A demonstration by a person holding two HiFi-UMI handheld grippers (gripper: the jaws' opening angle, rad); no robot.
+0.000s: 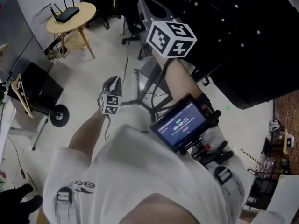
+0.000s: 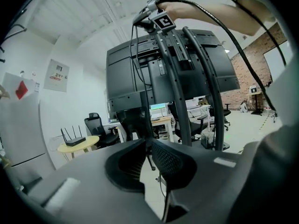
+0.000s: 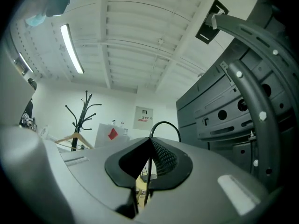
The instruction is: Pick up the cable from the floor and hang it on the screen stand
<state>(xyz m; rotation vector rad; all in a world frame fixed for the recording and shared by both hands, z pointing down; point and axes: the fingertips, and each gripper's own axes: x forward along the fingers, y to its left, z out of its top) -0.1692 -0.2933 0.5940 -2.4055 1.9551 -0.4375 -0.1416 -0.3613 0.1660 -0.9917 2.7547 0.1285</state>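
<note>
A thin black cable (image 1: 126,59) runs from the floor up toward the screen stand (image 1: 150,93), which carries a big black screen (image 1: 233,31). High against the stand's top, my right gripper (image 1: 141,4) is shut on the cable, and a loop of cable (image 3: 166,124) arches out of its jaws beside the screen's back (image 3: 224,111). Lower and to the left, my left gripper (image 1: 113,82) has its jaw tips together on the same cable (image 2: 141,78). That strand rises along the stand's post (image 2: 161,69) to the right gripper (image 2: 140,18).
A round wooden table (image 1: 86,9) with a router stands at the far left. An office chair (image 1: 135,27) is behind the stand and a wheeled cart (image 1: 58,115) at the left. A coat rack (image 3: 84,111) stands by the wall. A small display (image 1: 182,122) hangs on the person's chest.
</note>
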